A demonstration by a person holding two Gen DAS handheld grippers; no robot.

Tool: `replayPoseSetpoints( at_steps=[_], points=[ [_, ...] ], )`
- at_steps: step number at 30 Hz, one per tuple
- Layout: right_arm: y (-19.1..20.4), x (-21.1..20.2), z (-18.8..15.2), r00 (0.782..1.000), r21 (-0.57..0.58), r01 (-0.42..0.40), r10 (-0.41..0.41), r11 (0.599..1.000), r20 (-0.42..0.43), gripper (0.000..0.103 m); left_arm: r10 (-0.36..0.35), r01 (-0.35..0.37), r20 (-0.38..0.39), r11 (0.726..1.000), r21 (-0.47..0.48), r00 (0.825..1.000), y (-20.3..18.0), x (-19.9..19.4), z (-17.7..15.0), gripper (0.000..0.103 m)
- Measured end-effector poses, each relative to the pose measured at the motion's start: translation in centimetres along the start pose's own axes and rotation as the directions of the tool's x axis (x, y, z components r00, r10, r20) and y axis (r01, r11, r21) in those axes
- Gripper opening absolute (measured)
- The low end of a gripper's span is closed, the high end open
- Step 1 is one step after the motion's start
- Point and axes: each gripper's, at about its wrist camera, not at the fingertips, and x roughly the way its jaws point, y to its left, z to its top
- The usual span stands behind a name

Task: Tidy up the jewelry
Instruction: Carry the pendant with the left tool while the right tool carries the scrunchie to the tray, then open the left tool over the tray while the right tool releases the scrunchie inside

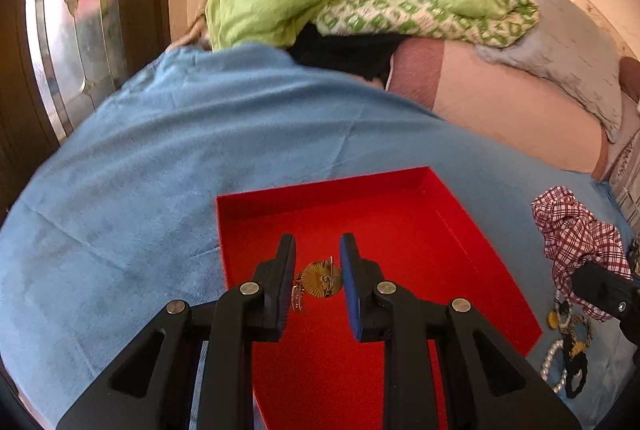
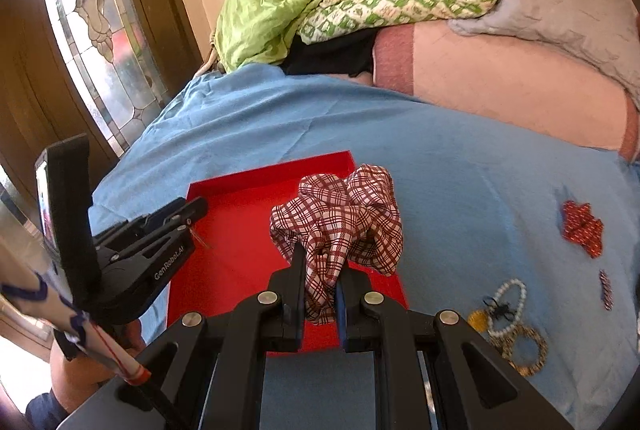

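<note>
**Jewelry: Handling Notes at the Red Tray**

Jewelry items lie in two groups relative to the red tray (image 1: pixel 460 230). One gold fan-shaped brooch (image 1: pixel 322 279) appears to rest on the tray floor, near its front, seen between the fingers of the left gripper (image 1: pixel 318 250). Those jaws stand slightly apart and the pads do not visibly press the brooch; whether it is pinched cannot be told for certain. The remaining pieces, a pearl bracelet (image 2: pixel 511 304), a gold bangle (image 2: pixel 525 350) and a red scrunchie (image 2: pixel 583 228), lie on the blue cloth (image 2: pixel 440 158) to the right of the tray.

The right gripper (image 2: pixel 320 284) is closed on a plaid scrunchie (image 2: pixel 340 226), holding it by a lower fold above the tray's front right corner.

Handling judgement: the scrunchie is soft, light and compressible; any fold accepts a grip. The brooch is likely thin, rigid and slippery, with dangling parts; take hold across the disc edge. Beaded strands will sag and swing; grip mid-strand.
</note>
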Motion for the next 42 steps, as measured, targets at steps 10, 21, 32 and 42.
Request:
replayPoseSetpoints(
  at_steps=[10,21,32,42],
  points=[
    [0.9,8.2,3.5,0.993,-0.002,-0.051,0.05,0.999,-0.111,0.013,-0.026,0.022,-0.084,0.999,-0.048,0.996,2.0,3.9,1.8,0.022],
    [1.1,15.7,5.2,0.971,0.058,-0.063,0.075,0.996,-0.226,0.013,-0.038,0.027,-0.119,0.995,-0.092,0.992,3.2,5.6,2.1,0.022],
    [1.6,17.8,4.9,0.968,0.016,-0.026,0.029,1.0,-0.25,0.017,-0.023,0.011,-0.136,0.996,-0.089,0.99,3.0,6.3,1.9,0.022],
    [1.3,16.0,5.2,0.975,0.001,-0.039,0.038,0.999,-0.217,0.037,-0.008,-0.004,-0.123,0.995,-0.103,0.992,3.3,5.9,1.9,0.04]
  ],
)
